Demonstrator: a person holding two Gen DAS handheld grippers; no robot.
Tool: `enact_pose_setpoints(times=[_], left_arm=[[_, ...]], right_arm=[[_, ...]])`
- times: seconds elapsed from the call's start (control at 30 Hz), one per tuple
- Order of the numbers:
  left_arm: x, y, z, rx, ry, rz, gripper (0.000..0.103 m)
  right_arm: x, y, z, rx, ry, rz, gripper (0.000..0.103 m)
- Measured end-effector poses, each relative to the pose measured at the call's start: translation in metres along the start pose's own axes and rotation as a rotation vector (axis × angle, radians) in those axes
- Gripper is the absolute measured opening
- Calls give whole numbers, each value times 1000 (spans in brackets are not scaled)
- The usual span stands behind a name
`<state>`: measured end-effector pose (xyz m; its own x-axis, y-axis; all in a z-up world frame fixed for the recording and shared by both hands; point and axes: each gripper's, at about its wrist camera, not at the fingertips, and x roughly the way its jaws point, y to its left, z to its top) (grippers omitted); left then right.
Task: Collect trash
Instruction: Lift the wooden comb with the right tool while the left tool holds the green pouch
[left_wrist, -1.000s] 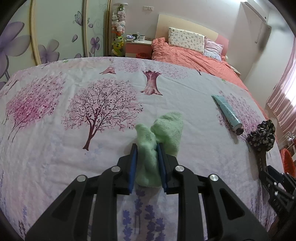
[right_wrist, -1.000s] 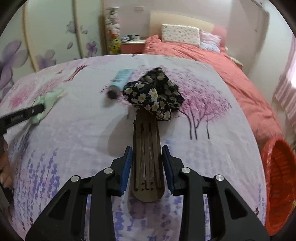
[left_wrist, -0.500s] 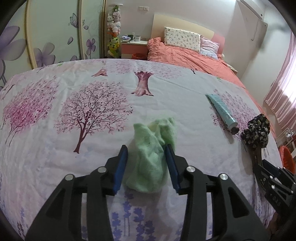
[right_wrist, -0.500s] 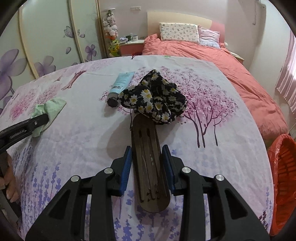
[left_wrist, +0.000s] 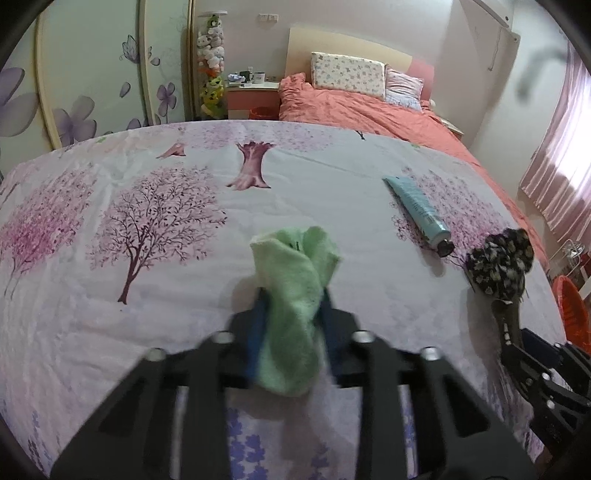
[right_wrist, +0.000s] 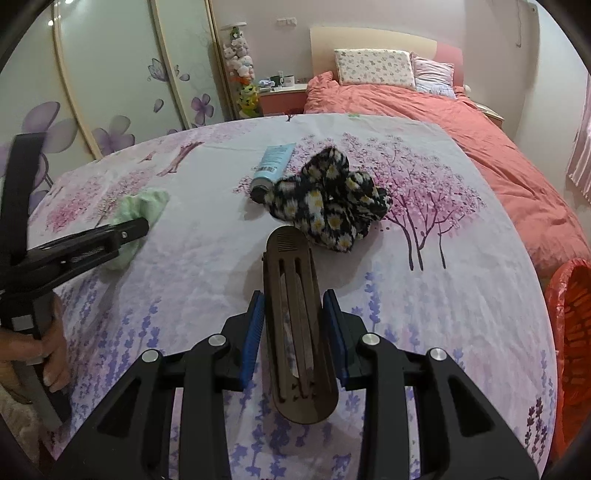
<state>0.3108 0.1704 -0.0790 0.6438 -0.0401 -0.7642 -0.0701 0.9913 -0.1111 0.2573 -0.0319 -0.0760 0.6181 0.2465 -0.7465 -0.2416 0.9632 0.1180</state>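
Note:
A crumpled green cloth (left_wrist: 291, 280) lies on the tree-print bedspread (left_wrist: 147, 332). My left gripper (left_wrist: 291, 306) is closing on it, and its blue pads pinch the cloth's lower part. The right wrist view shows the same cloth (right_wrist: 147, 201) at that gripper's (right_wrist: 129, 230) tip. My right gripper (right_wrist: 297, 306) is shut on a dark brown slotted oblong piece (right_wrist: 290, 266), held just above the spread. The piece's far end stops short of a black daisy-print cloth (right_wrist: 328, 199). A light blue tube (right_wrist: 273, 166) lies beside that cloth.
A red mesh basket (right_wrist: 569, 314) stands off the bed's right edge. A person's hand (right_wrist: 51, 354) holds the left gripper's handle at the left. Behind are a second bed with a coral duvet (right_wrist: 424, 110), a nightstand and wardrobe doors.
The left jaws widened around the green cloth, then closed and pinched it narrow. The brown piece in the right gripper drew back from under the daisy-print cloth's edge.

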Motion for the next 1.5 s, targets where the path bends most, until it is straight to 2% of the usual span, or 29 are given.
enact_pose_setpoints(times=[0.1,0.27,0.67,0.77,0.8,0.87,0.93,1.0,1.17,1.33,1.37,1.4,1.5], left_arm=[[-2,4,0,-4,-12,-5,11],[-14,6,-2,1,-38,-1,10],[-52,-17,4,35,-107,-43,10],[-59,-23,5,47,-121,-52,10],[-60,-25,5,51,-123,-53,10],[-61,-28,4,55,-123,-56,10],[-60,-31,3,56,-115,-57,10],[-57,-31,1,58,-110,-57,10],[-55,-29,-3,58,-103,-55,10],[-54,-28,-5,53,-96,-55,10],[-53,-27,-4,53,-95,-56,10],[-53,-27,-4,54,-94,-56,10],[-53,-29,-4,55,-91,-62,10]], right_arm=[[-8,1,3,-9,-24,11,33],[-16,0,6,7,-49,40,33],[-55,6,12,-8,-162,80,33],[-62,6,16,-23,-200,35,33],[-62,5,18,-24,-202,19,29],[-50,1,20,-41,-172,-61,29],[-32,-6,15,-30,-110,-85,29],[-14,-17,6,5,-57,-71,29],[3,-33,-2,80,-1,-54,30],[11,-33,-4,75,15,-78,40],[11,-31,-4,65,15,-81,39],[11,-28,-4,51,18,-75,32],[7,-28,-5,55,25,-42,31]])
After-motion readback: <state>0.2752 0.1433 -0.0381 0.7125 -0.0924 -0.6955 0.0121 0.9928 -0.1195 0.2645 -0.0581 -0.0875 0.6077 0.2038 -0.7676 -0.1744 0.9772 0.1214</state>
